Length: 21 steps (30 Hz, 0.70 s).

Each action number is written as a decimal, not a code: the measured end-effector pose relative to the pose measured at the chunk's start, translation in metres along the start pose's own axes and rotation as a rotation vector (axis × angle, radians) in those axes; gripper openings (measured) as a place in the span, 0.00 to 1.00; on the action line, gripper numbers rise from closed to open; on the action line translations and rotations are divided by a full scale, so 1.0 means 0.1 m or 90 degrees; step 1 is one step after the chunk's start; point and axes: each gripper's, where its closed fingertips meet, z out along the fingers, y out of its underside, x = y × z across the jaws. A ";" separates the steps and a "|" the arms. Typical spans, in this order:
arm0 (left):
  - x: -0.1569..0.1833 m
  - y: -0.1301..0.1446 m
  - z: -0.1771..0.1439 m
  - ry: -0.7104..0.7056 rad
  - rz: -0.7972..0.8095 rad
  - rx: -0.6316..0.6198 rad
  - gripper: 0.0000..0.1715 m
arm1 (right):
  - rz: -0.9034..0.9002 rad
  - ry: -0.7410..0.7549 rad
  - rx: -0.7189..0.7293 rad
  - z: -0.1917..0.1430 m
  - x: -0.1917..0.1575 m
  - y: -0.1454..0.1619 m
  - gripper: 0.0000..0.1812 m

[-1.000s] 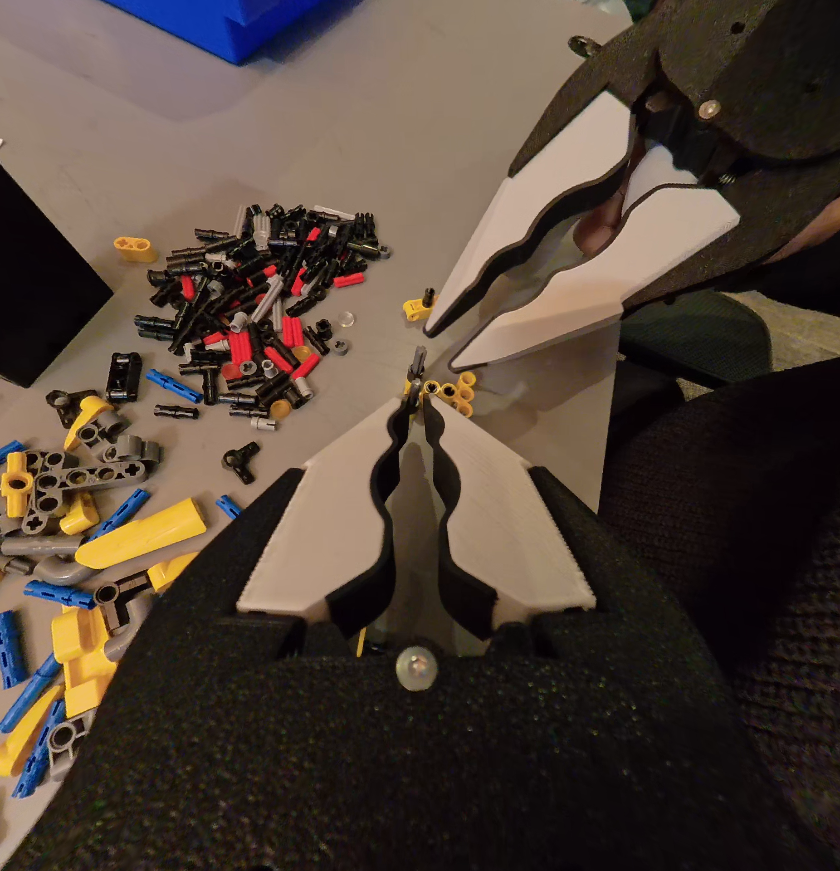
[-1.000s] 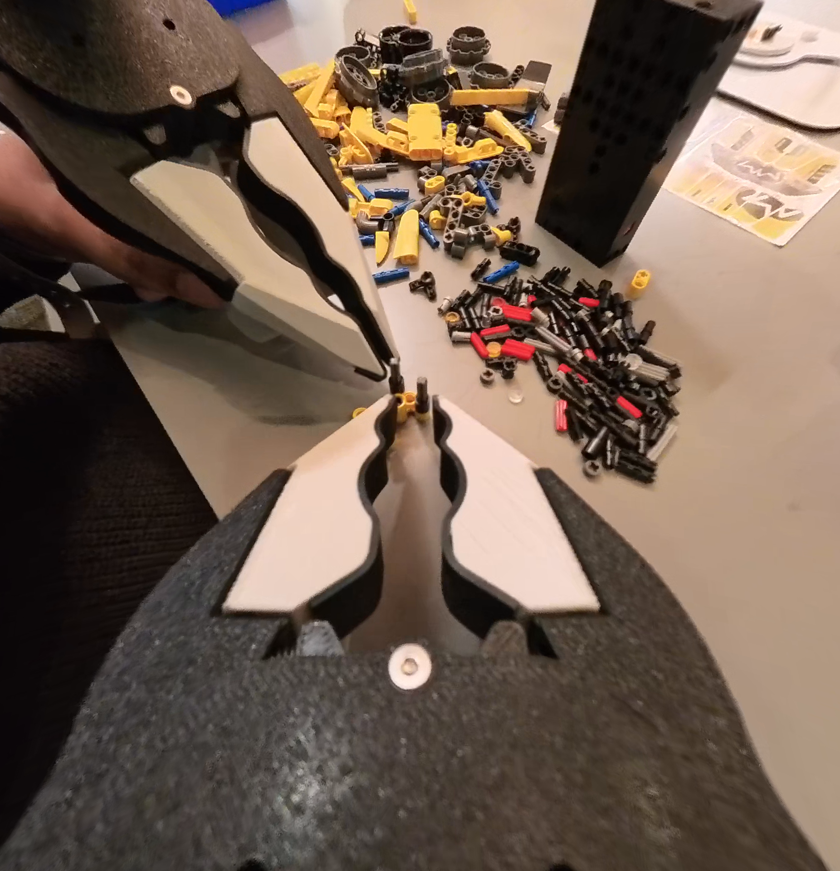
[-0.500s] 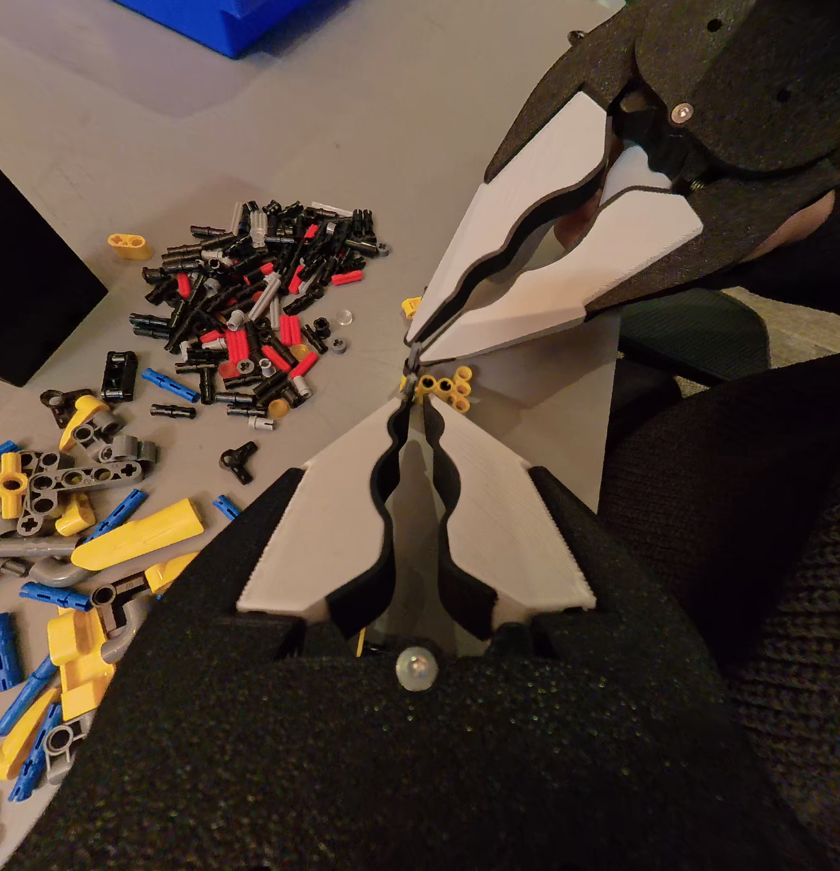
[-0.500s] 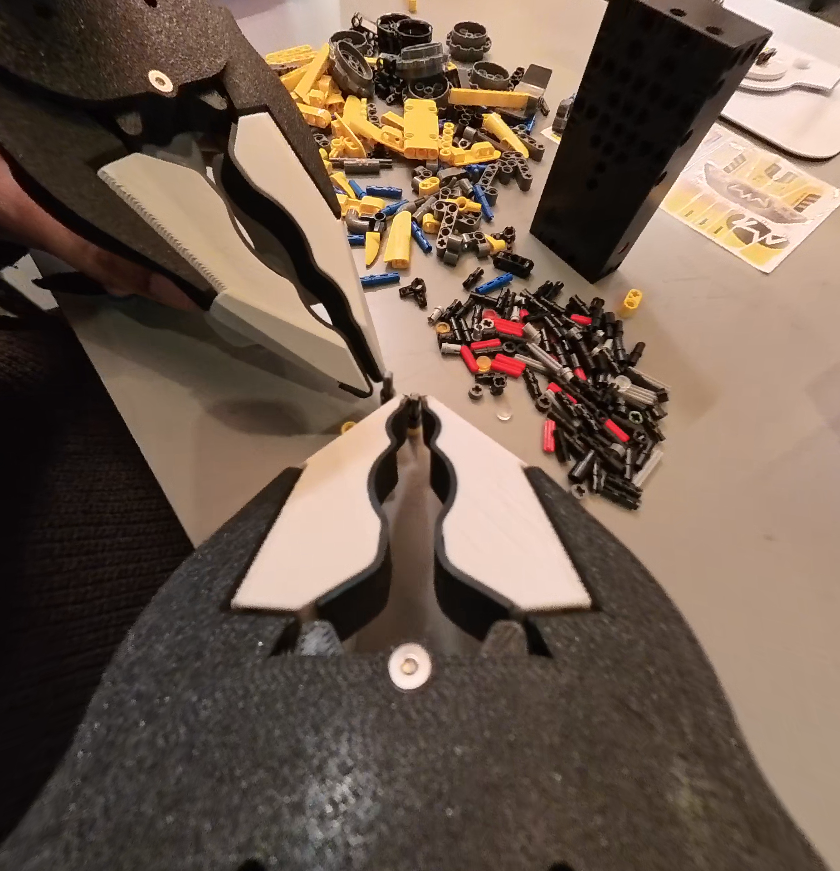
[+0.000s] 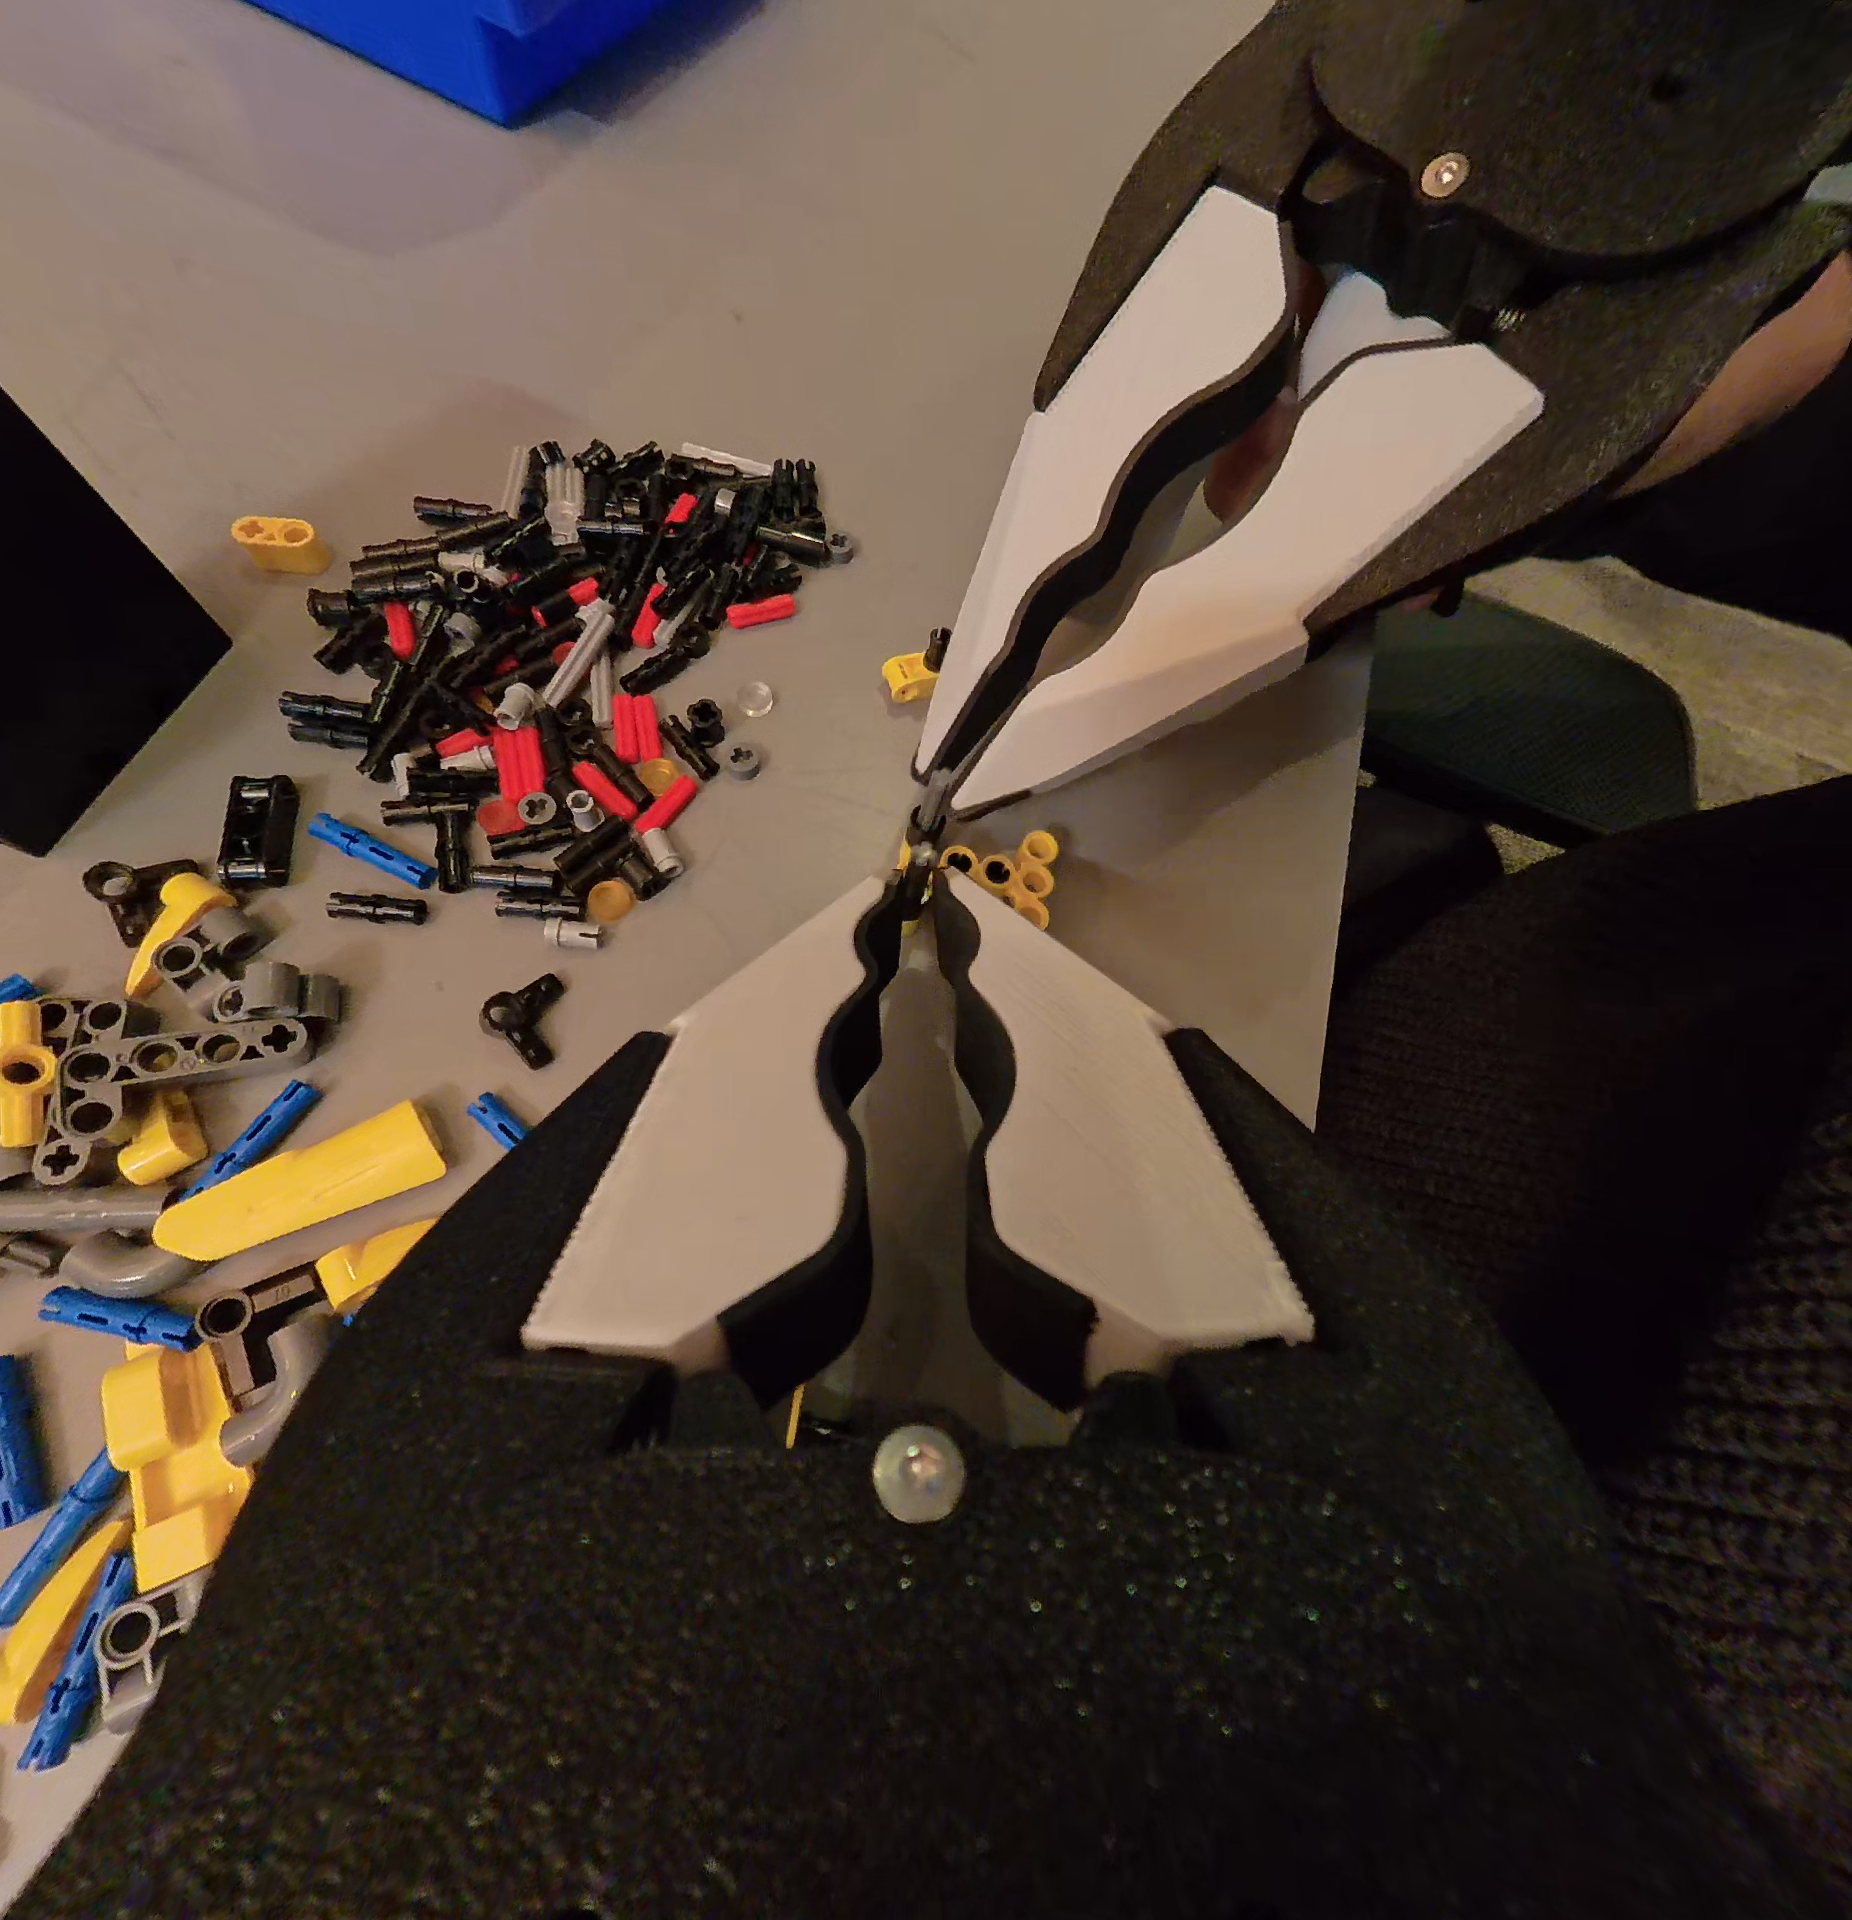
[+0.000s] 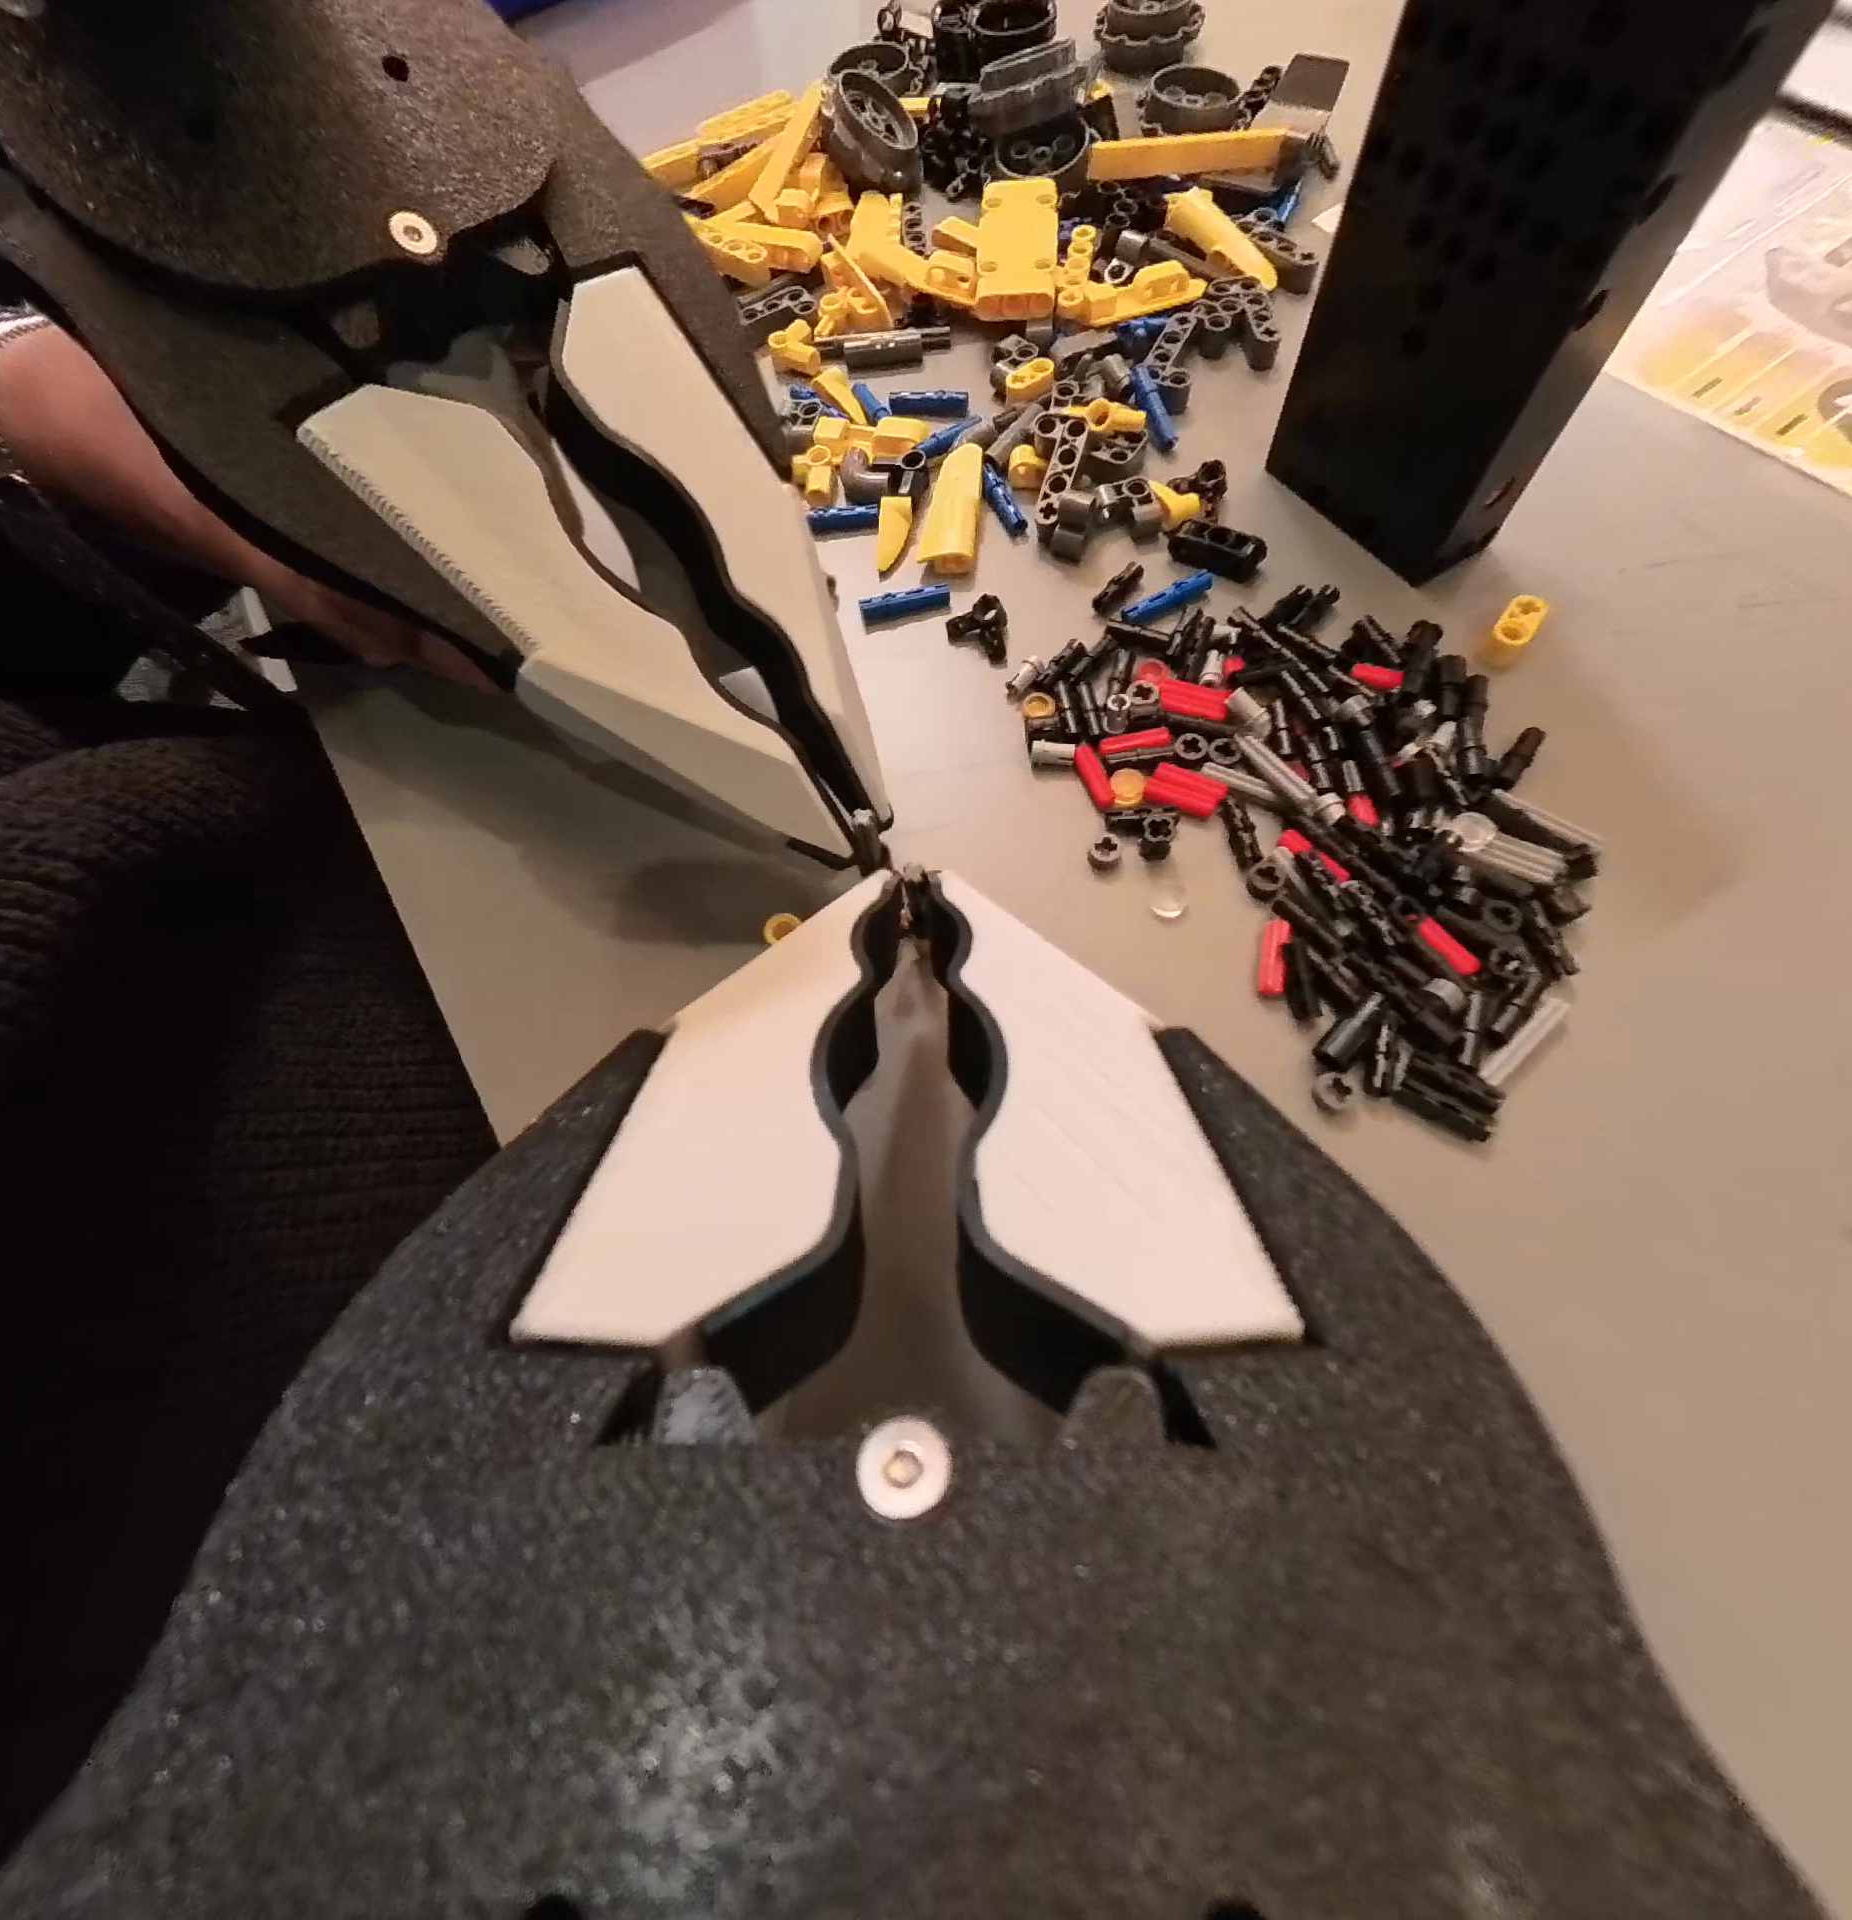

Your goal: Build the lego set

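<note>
Yellow beam [image 5: 1015, 878] pinched in left gripper [image 5: 914, 896] near bench [image 5: 797, 260] front edge | right gripper [image 6: 909, 894] clenched on dark pin [image 5: 932, 805], tips nearly touching | pin pile [image 5: 558, 686] beyond.

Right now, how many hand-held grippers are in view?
2. The left hand-held gripper is shut on a small yellow piece above the table edge; the right hand-held gripper meets it tip to tip, shut on a grey pin.
</note>
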 end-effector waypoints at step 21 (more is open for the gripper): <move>0.01 0.00 0.00 0.002 0.002 -0.002 0.03 | -0.061 0.015 -0.019 -0.08 0.05 0.01 0.09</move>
